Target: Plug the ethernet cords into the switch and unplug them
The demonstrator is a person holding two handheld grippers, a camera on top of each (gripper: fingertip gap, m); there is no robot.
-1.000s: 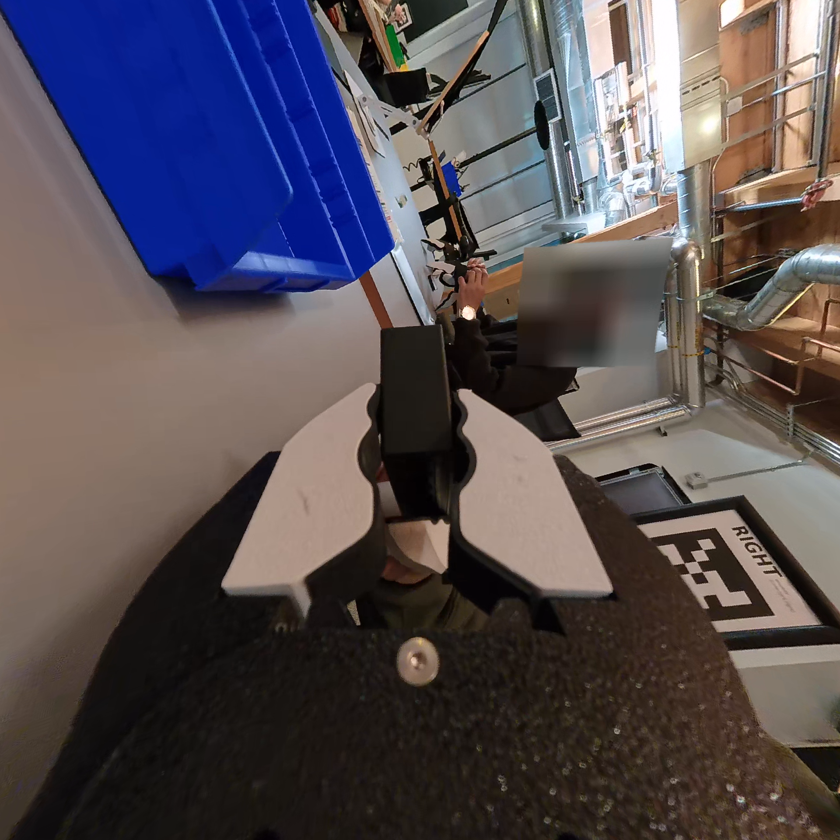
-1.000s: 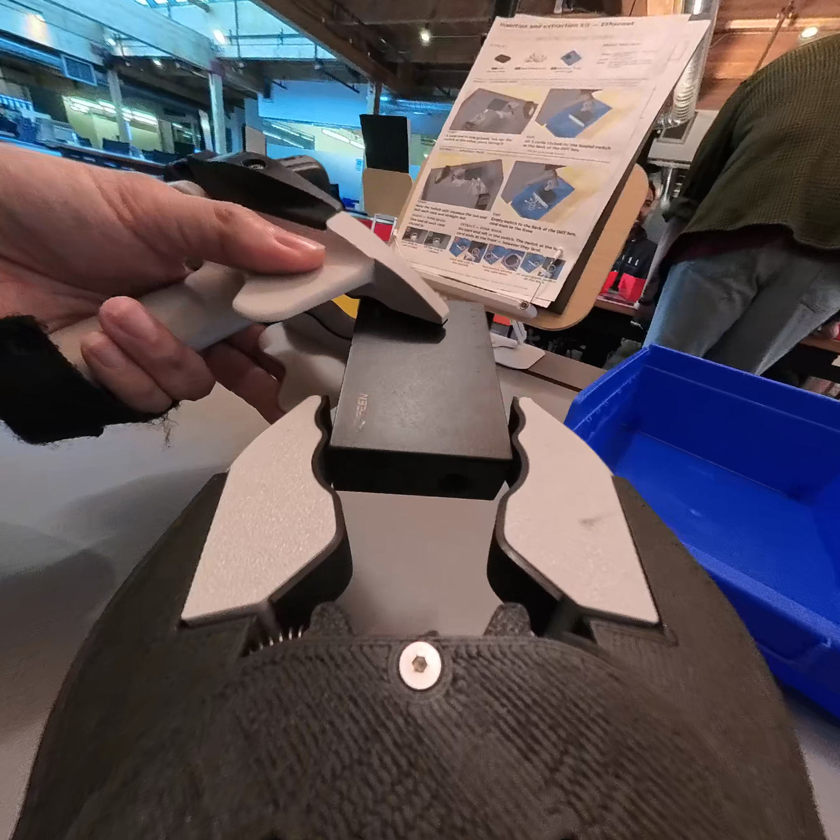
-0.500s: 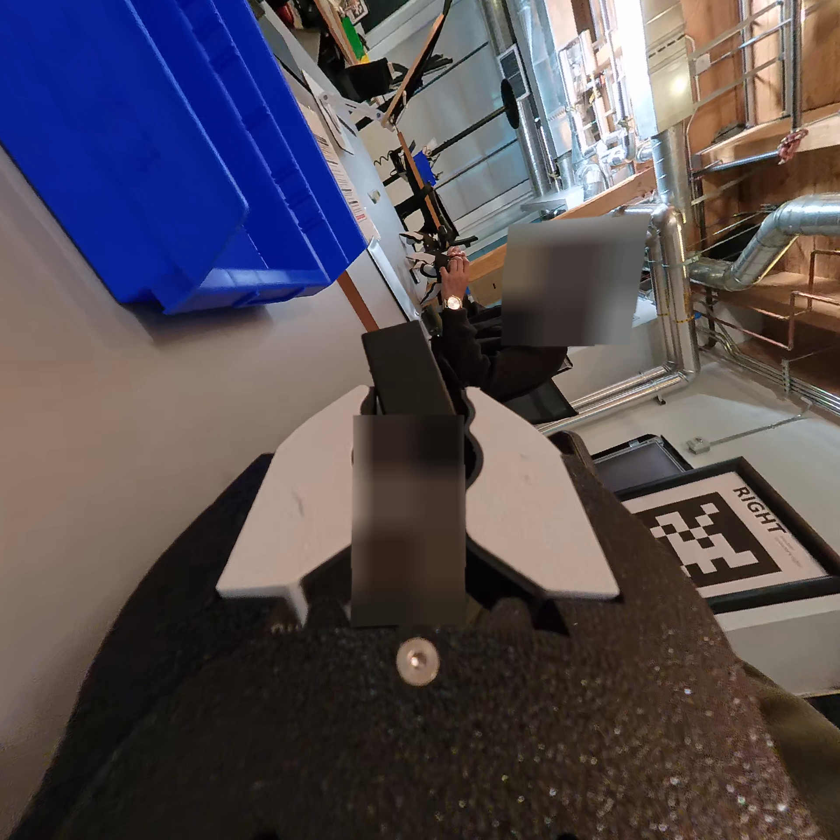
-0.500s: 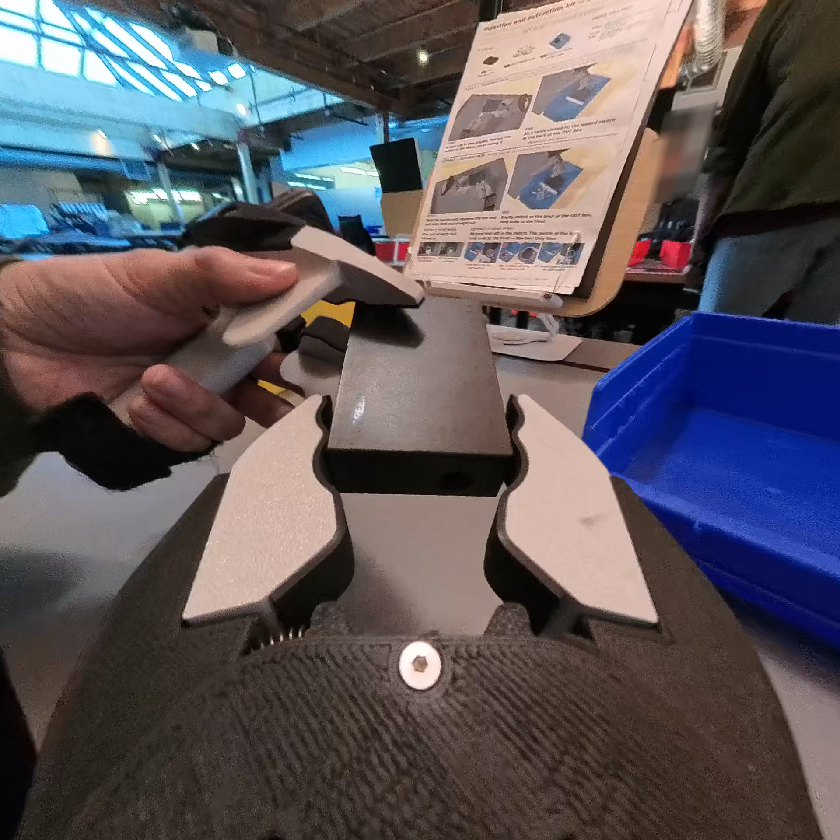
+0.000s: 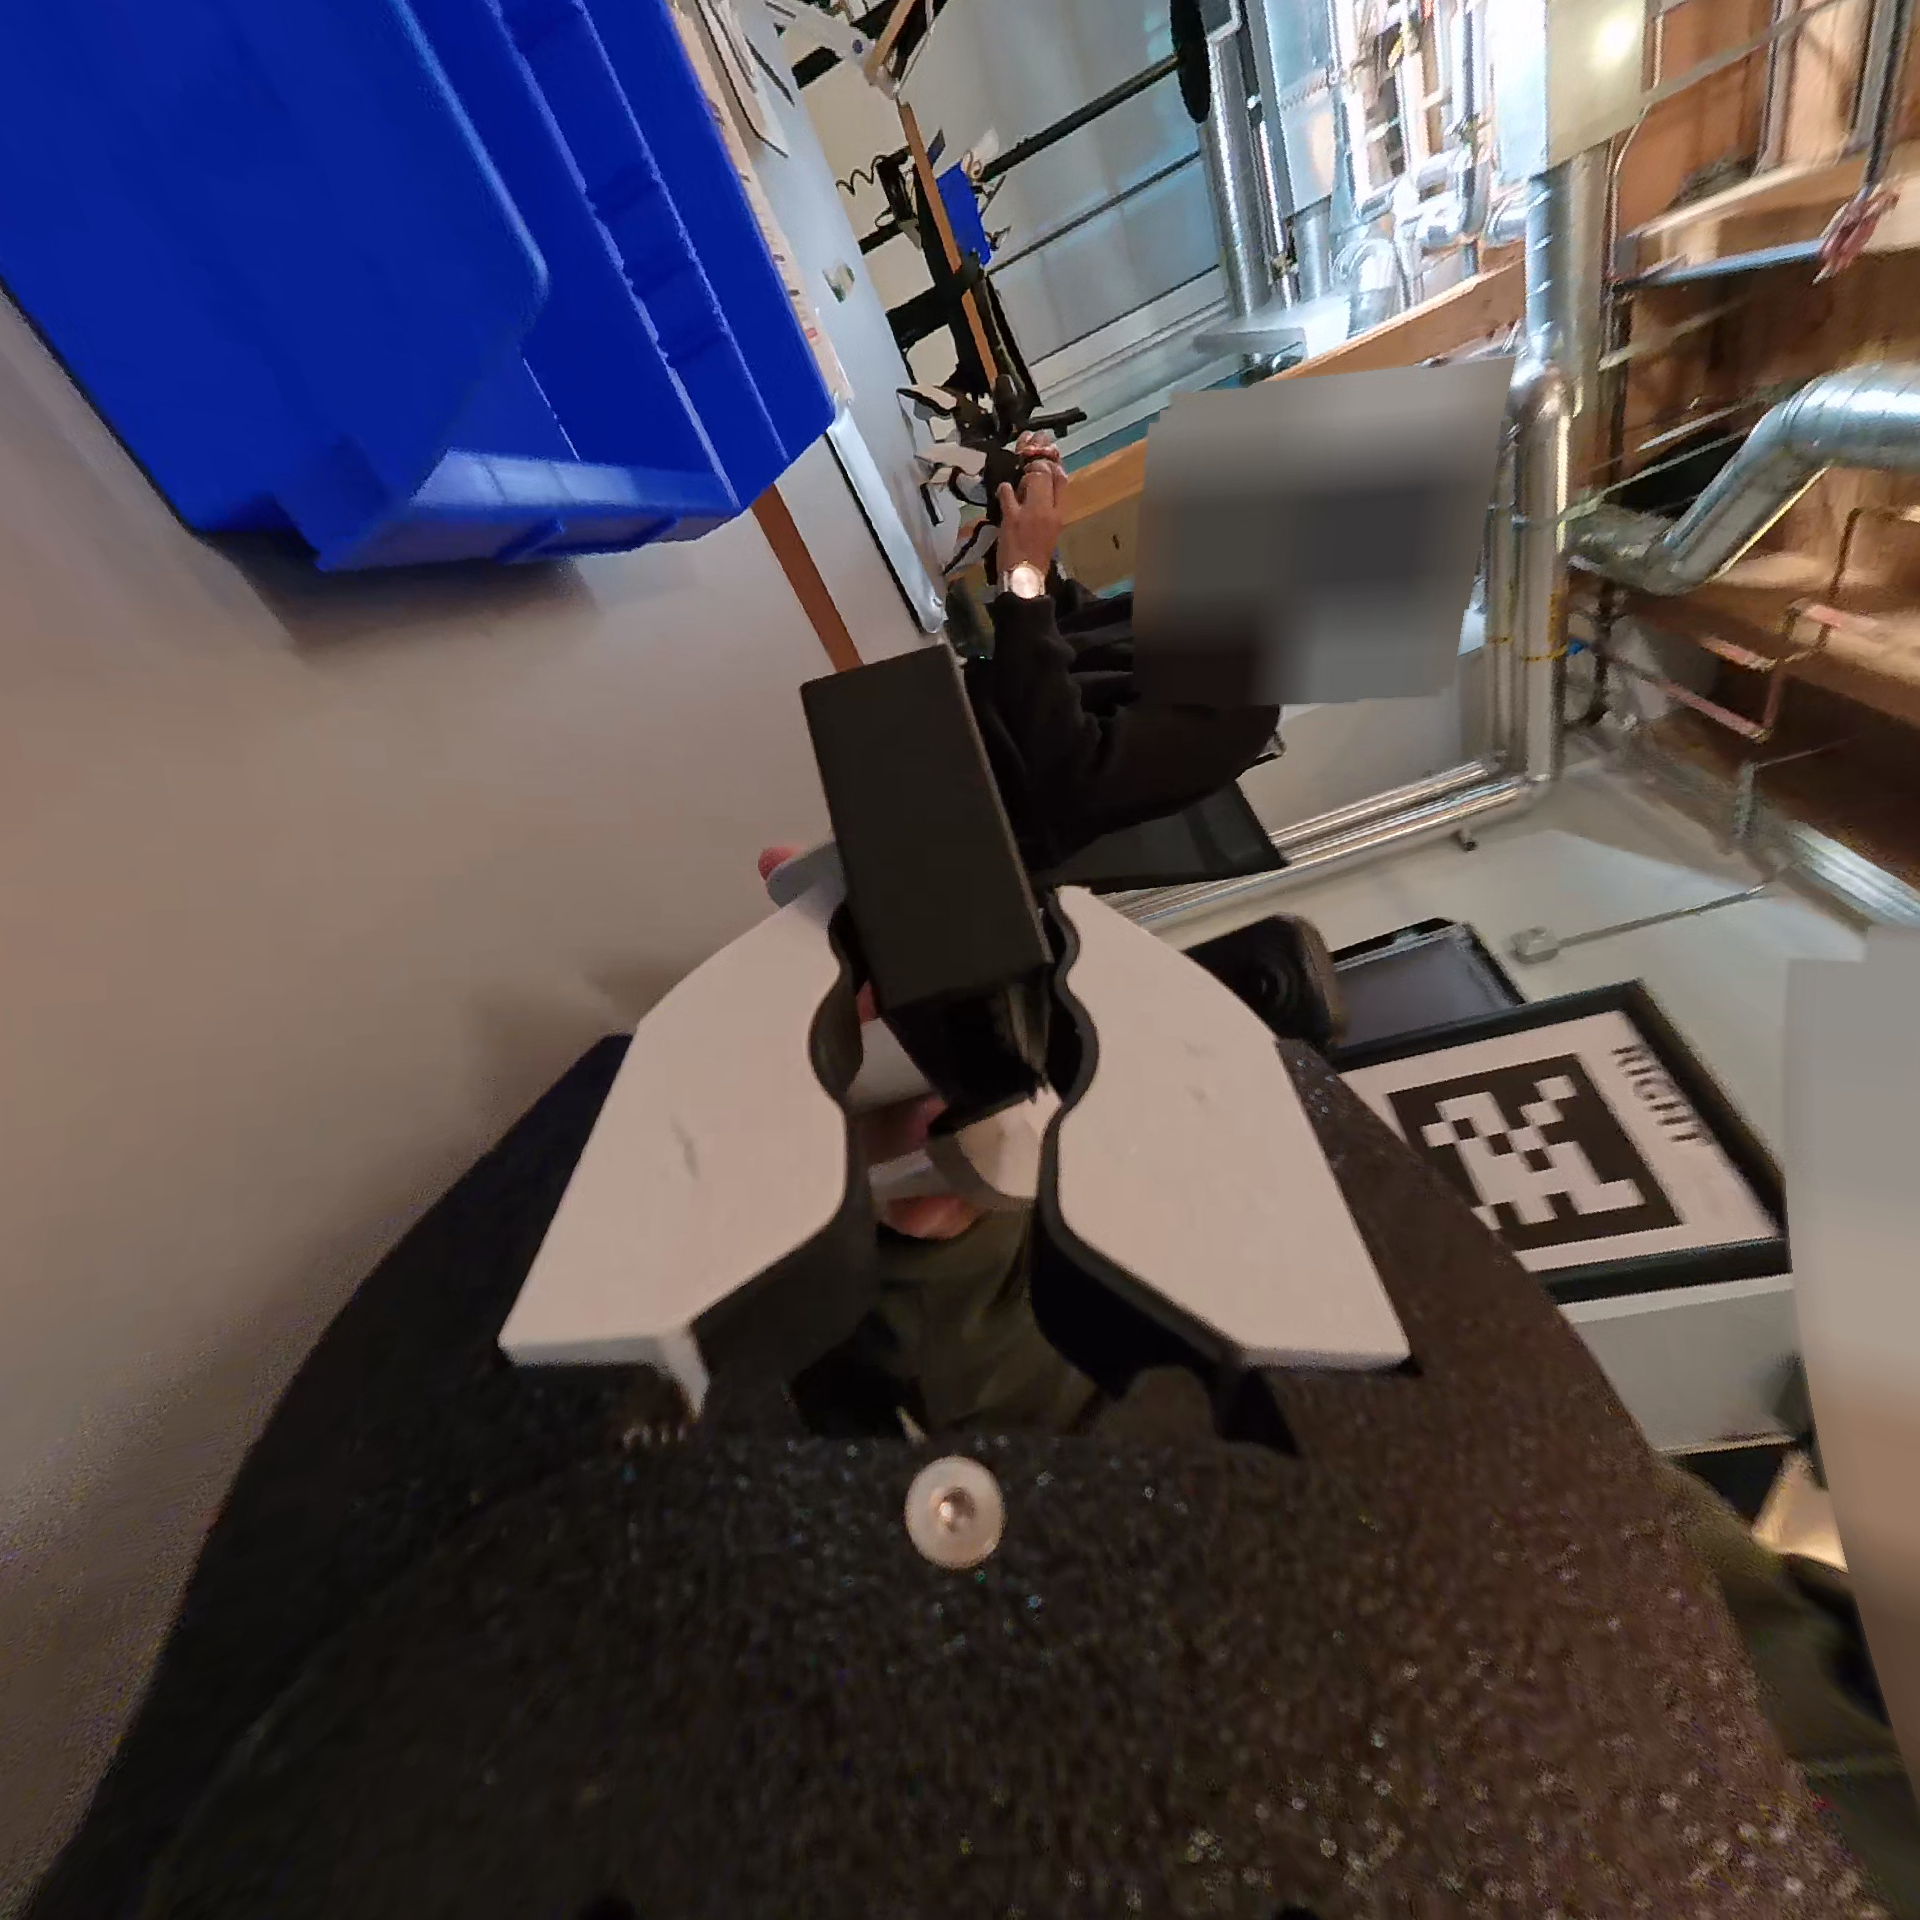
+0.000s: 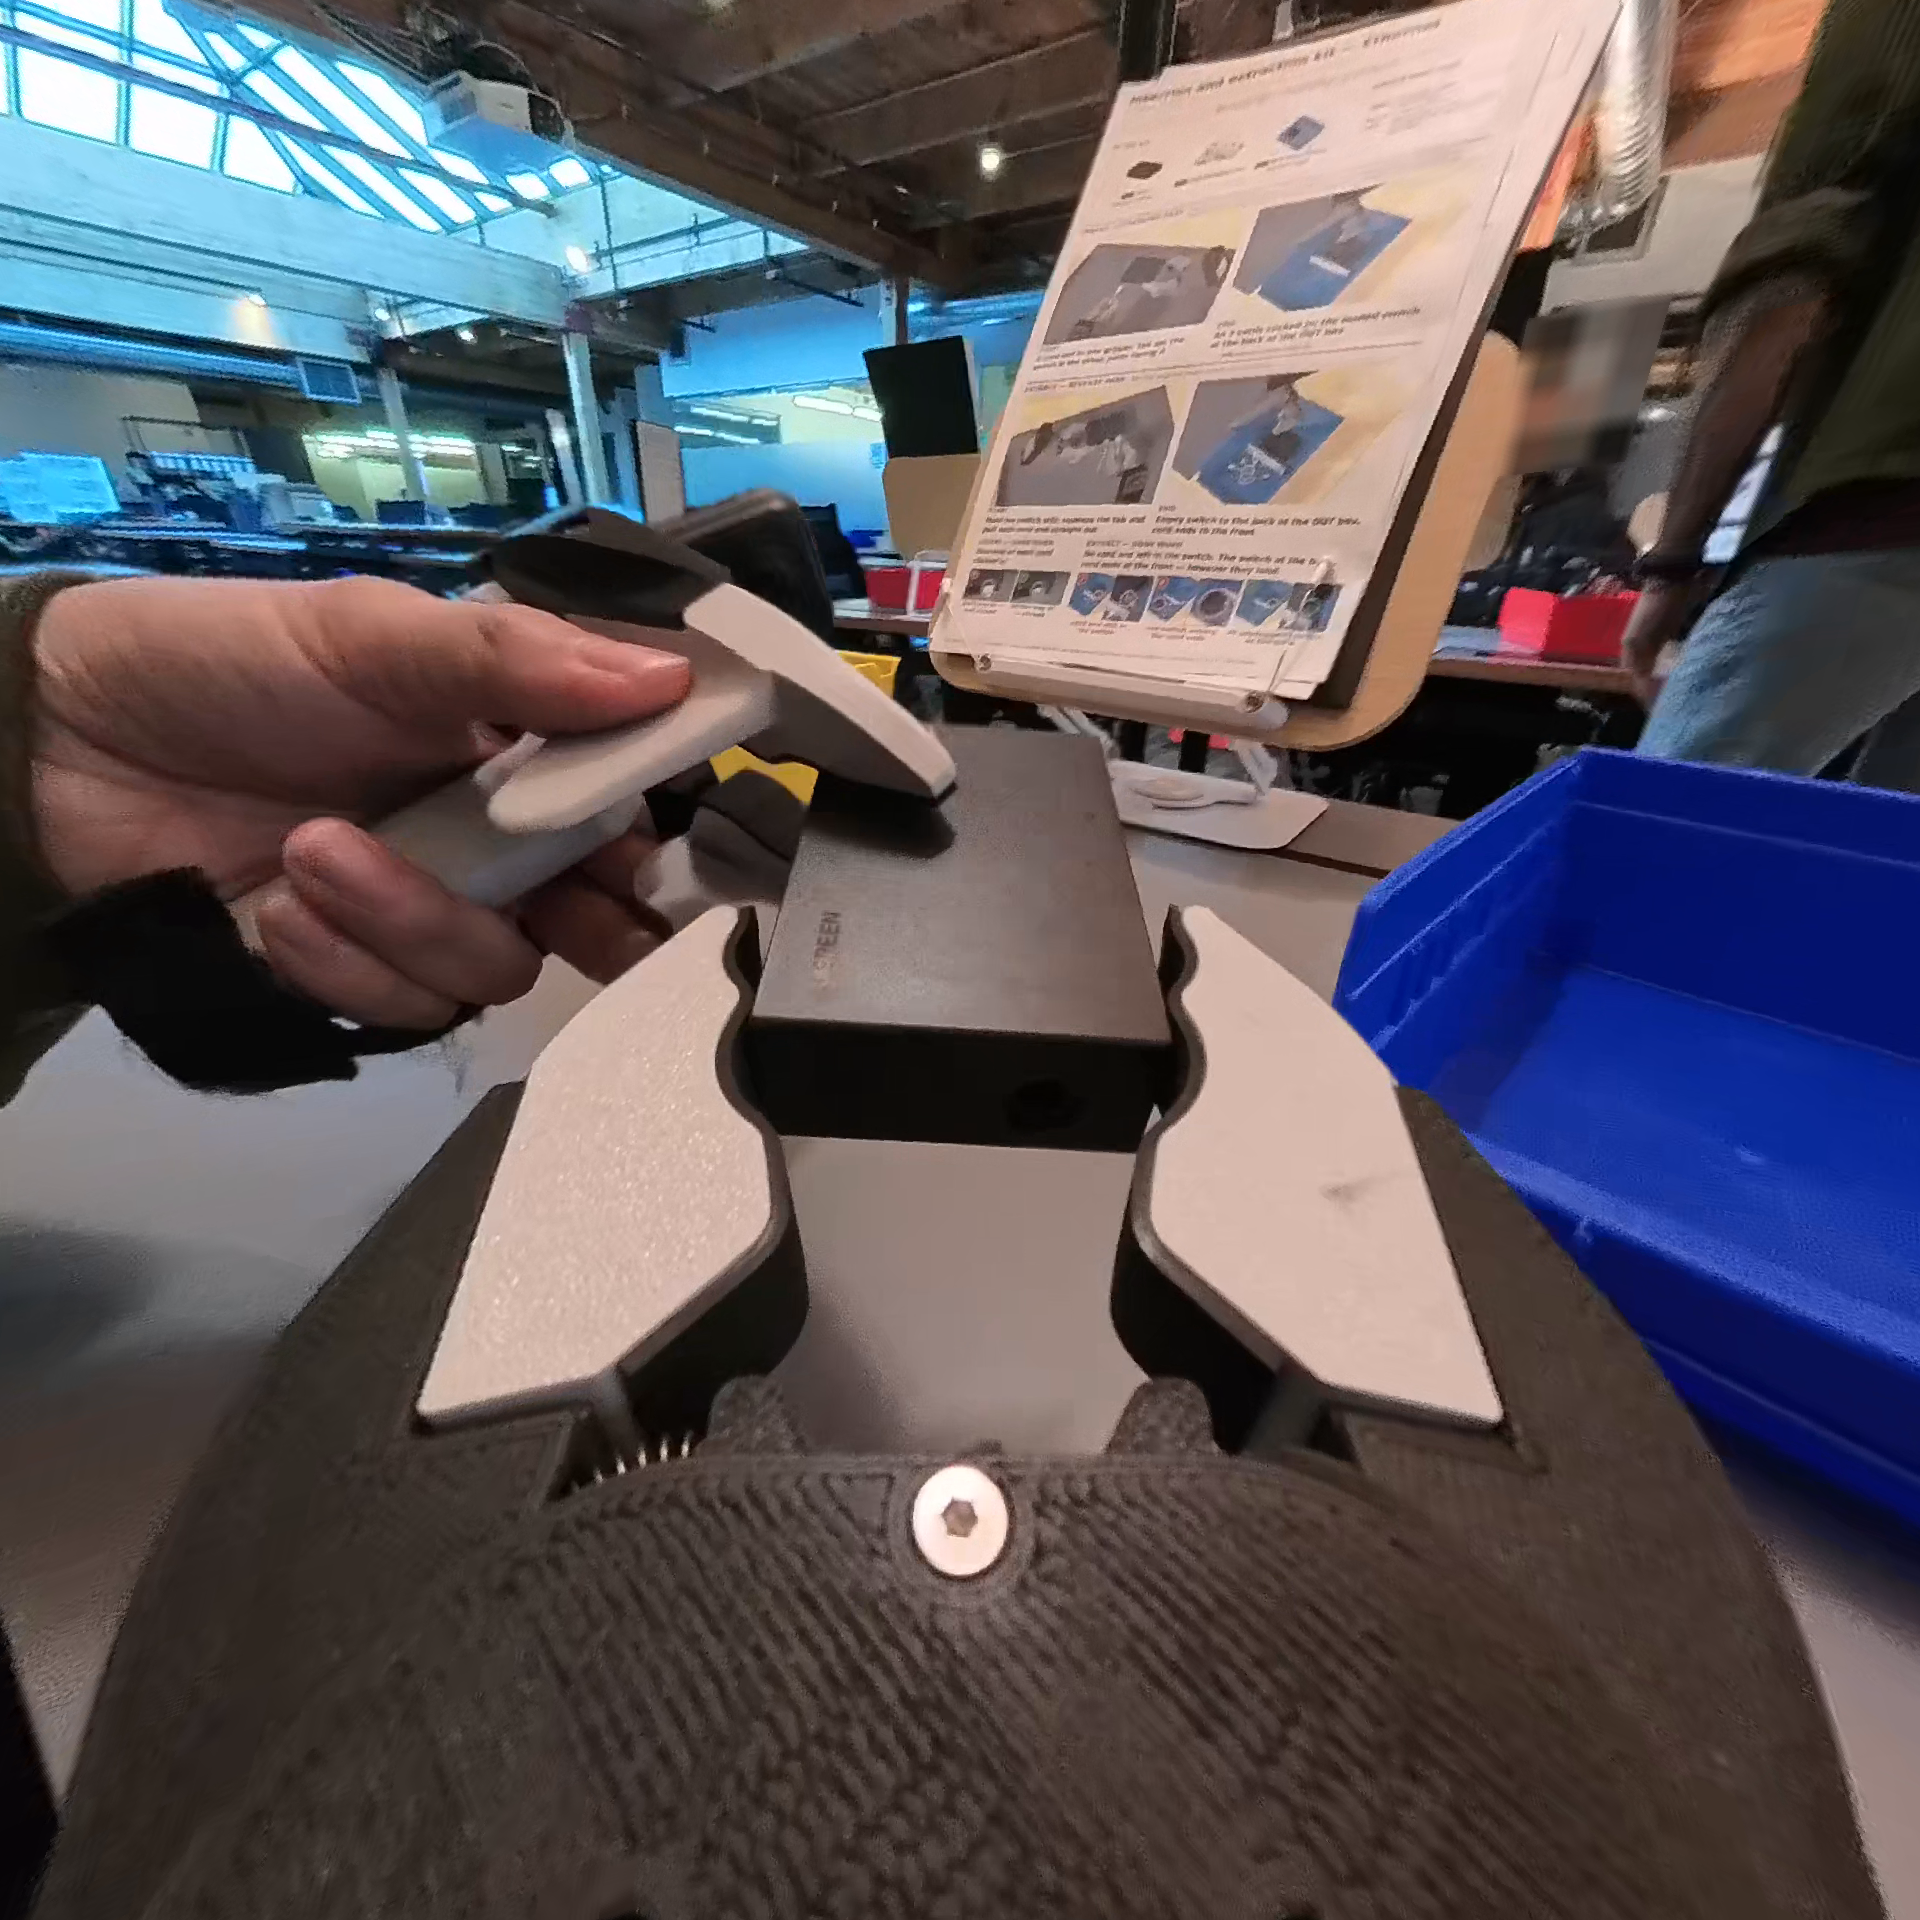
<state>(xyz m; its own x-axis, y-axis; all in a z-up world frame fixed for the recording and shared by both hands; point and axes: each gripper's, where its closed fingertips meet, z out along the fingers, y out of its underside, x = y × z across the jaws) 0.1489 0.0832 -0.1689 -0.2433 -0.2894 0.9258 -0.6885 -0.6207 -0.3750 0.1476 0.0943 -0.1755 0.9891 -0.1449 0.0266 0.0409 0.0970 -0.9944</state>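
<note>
The black switch (image 6: 956,935) is a flat box held above the grey table (image 6: 208,1195) by both grippers. My right gripper (image 6: 956,925) is shut on its near end, one finger on each long side. My left gripper (image 6: 862,800), held by a hand (image 6: 312,727), pinches the far left corner from above and below. In the left wrist view the switch (image 5: 914,831) sticks out between the fingertips of the left gripper (image 5: 951,935), tilted. The right gripper's black-and-white marker plate (image 5: 1538,1143) shows behind it. No ethernet cords are in view.
A blue bin (image 6: 1662,1091) stands right of the switch; it also shows in the left wrist view (image 5: 364,260). A clipboard with an instruction sheet (image 6: 1226,416) stands behind on a stand. One person stands at the right (image 6: 1787,416); another sits beyond the table (image 5: 1091,727).
Both grippers have kept their hold on the switch. The switch has turned between them: in the left wrist view more of its long side shows and it leans to the left.
</note>
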